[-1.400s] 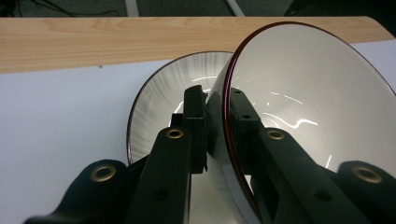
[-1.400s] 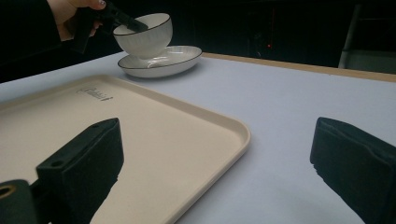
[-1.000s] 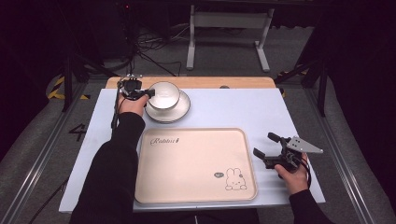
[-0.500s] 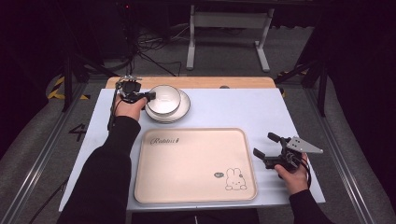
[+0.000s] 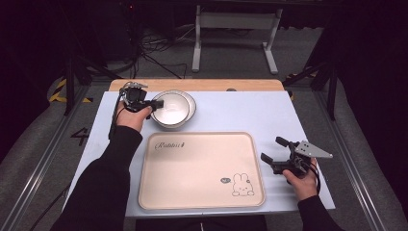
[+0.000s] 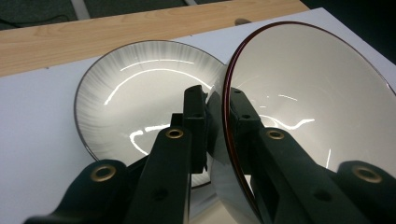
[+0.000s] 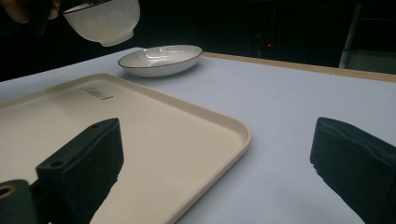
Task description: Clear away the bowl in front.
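Now, my read of the table from here:

Bowl: the white bowl (image 5: pixel 169 109) is off the table, tipped, hanging above the near-left part of the plate (image 5: pixel 188 103). In the right gripper view I see the bowl (image 7: pixel 103 19) in the air, clear of the plate (image 7: pixel 160 59) below it.

Grip: my left gripper (image 5: pixel 153 103) is clamped on the bowl's rim, one jaw inside the bowl (image 6: pixel 317 107) and one outside, both pressed to the wall. The dark red edge of the rim runs between them.

Plate: a shallow white dish with a dark rim and fine grey lines on its wall (image 6: pixel 116 93), flat on the table (image 5: pixel 240 110) at the far left, just past the tray.

Tray: the cream tray (image 5: pixel 192 168) lies near the front edge, bare, with a script word at its far-left corner and a small rabbit drawing at its near-right corner. It is well apart from the plate.

Right gripper: my right gripper (image 5: pixel 275 151) rests on the table just right of the tray, jaws spread wide with nothing between them; the tray's corner (image 7: pixel 233 130) sits between them farther off.

Table: a pale blue sheet over a wooden top, whose far edge shows as a strip behind the plate.
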### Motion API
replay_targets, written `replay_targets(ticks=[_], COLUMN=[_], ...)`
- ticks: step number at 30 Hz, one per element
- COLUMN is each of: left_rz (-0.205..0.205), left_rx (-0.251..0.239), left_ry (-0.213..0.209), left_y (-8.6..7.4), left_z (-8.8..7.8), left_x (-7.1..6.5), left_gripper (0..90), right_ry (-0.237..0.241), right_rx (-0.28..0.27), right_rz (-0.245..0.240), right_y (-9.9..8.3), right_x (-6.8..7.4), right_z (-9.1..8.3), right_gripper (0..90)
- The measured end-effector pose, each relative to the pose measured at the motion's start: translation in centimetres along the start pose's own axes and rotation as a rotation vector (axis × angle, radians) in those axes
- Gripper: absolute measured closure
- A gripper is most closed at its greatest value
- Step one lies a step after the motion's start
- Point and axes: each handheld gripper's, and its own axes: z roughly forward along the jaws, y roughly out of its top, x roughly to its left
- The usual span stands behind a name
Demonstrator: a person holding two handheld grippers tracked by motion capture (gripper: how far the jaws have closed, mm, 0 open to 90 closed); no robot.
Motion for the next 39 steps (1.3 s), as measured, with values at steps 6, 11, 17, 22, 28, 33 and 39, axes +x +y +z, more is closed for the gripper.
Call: replay_targets(ticks=[6,11,17,22,28,33,39], left_rz=[0.022,0.050,0.085,0.103,0.116,0.135,0.143], left_rx=[0.001,0.007,0.022,0.025,0.042,0.051,0.077], left_ry=[-0.044,-0.072,-0.104,-0.134,-0.154,-0.173,-0.198], left_y=[-0.3,-0.4,-0.6,-0.8,-1.1,-1.2,-1.8], left_z=[-0.5,-0.7,-1.2,-1.3,-1.2,-1.1,-0.6], left_x=[-1.1,-2.2,-3.4,-4.5,-5.3,-5.8,-6.5], left_gripper=[80.8,80.9,80.9,80.9,80.8,80.8,80.9], right_ry=[0.000,0.000,-0.001,-0.001,0.000,0.000,0.001], right_rx=[0.000,0.000,0.000,0.001,0.002,0.001,0.003], right_rz=[0.001,0.000,-0.001,-0.002,-0.003,-0.003,-0.003], right_y=[0.0,0.0,0.0,0.0,0.0,0.0,0.0], right_x=[0.0,0.0,0.0,0.0,0.0,0.0,0.0], right_z=[0.0,0.0,0.0,0.0,0.0,0.0,0.0], right_gripper=[3.5,3.5,3.5,3.5,3.5,3.5,3.5])
